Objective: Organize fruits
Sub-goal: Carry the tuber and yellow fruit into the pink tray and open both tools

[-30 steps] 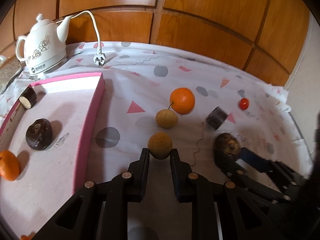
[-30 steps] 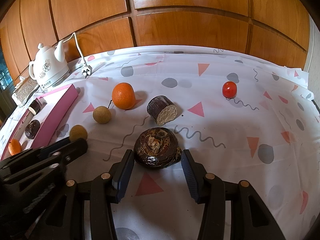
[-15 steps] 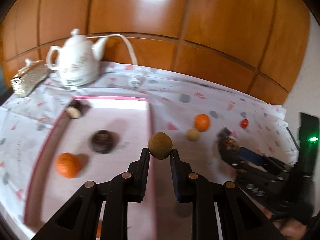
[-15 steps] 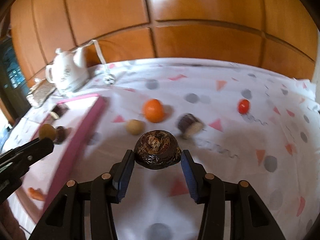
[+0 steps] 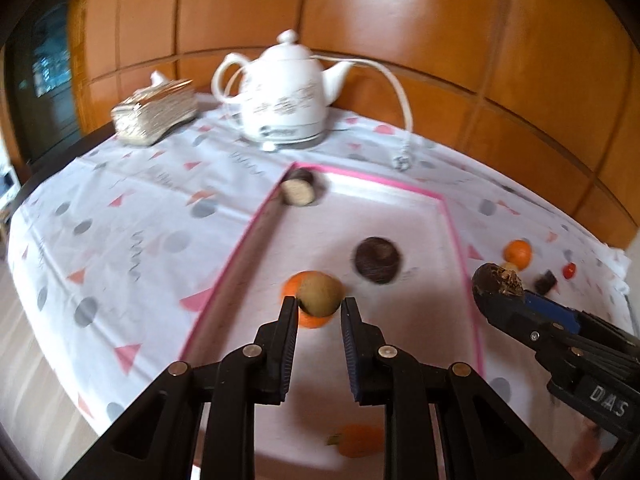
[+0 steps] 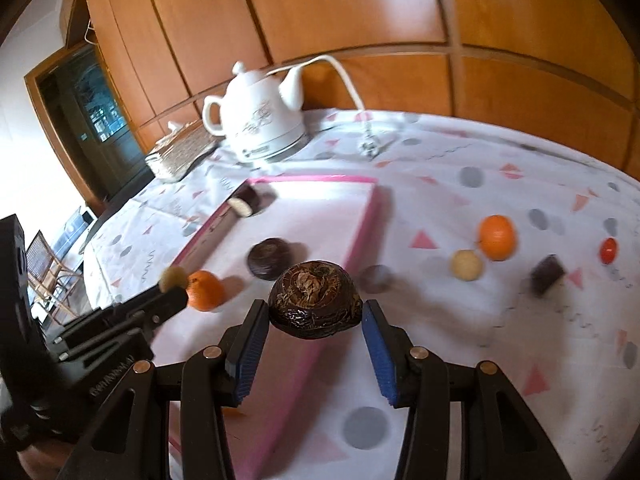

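Clamping the dark fruit [image 6: 315, 304] crosswise — seemingly crown-up.

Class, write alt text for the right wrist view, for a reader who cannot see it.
The right gripper holds a dark, rough round fruit above the edge of a pink-rimmed tray. The left gripper, at left, carries a small tan fruit over the tray, and a white kettle stands behind on the patterned tablecloth.

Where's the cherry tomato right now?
In the right wrist view the cherry tomato sits far right on the tablecloth, outside the pink tray, beyond the orange.
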`<state>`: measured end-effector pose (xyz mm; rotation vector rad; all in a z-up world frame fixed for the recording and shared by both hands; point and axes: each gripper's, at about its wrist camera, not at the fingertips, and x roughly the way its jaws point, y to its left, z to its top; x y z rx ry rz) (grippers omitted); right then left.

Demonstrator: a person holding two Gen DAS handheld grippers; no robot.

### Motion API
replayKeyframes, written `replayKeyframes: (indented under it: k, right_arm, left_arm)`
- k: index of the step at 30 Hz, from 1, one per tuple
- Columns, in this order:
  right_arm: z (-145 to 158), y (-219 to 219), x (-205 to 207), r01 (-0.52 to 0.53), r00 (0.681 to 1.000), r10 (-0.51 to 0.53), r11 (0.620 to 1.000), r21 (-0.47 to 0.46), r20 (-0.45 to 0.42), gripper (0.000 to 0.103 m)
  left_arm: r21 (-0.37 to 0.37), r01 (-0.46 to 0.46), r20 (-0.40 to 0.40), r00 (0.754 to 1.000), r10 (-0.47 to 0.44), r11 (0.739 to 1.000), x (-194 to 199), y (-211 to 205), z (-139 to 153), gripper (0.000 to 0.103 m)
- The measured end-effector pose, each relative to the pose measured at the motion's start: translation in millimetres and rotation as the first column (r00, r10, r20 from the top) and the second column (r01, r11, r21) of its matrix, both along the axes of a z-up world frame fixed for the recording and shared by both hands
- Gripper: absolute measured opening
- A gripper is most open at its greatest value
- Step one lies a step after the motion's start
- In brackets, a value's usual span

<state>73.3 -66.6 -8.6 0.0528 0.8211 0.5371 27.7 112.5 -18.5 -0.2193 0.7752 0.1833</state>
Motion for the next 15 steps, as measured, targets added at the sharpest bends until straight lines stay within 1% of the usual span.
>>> replayKeyframes:
  k: [1, 3, 4, 6, 10, 13, 15]
  right_arm:
    - [-1, 6, 1, -0.013, 1.000, 0.013, 1.000, 0.000, -0.008, 0.049]
    - [-3, 17, 2, -0.033, 0.999, 0.033, 0.999, -0.002, -0.021, 0.050]
    - [-4, 21, 3, -0.043, 0.998, 0.044, 0.999, 0.013, -0.037, 0.050]
    - [-3, 25, 1, -0.051, 0.998, 0.052, 0.998, 0.022, -0.042, 0.050]
    - [-2, 27, -6, -0.048, 0.999, 0.048, 0.999, -0.012, -0.018, 0.050]
    - [-4, 20, -7, -0.022, 1.000, 0.022, 1.000, -0.015, -0.020, 0.050]
    - [-6, 14, -7, -0.002, 1.000, 0.001, 1.000, -0.016, -0.026, 0.050]
  left_arm:
    - [-0.004, -0.013, -0.004, 1.000, 0.013, 1.000, 0, 4, -2, 0.023]
    - [-0.003, -0.029, -0.011, 1.000, 0.029, 1.000, -1, 8, -3, 0.032]
    - [-0.007, -0.039, -0.013, 0.999, 0.039, 0.999, -2, 10, -4, 0.039]
    - [-0.019, -0.047, -0.009, 0.999, 0.047, 0.999, -4, 13, -4, 0.040]
    - [-0.020, -0.041, -0.001, 0.999, 0.041, 0.999, -5, 12, -2, 0.040]
    - [-0.018, -0.029, 0.006, 1.000, 0.029, 0.999, -6, 7, 1, 0.046]
    - [-0.012, -0.019, 0.010, 1.000, 0.019, 1.000, -7, 3, 2, 0.046]
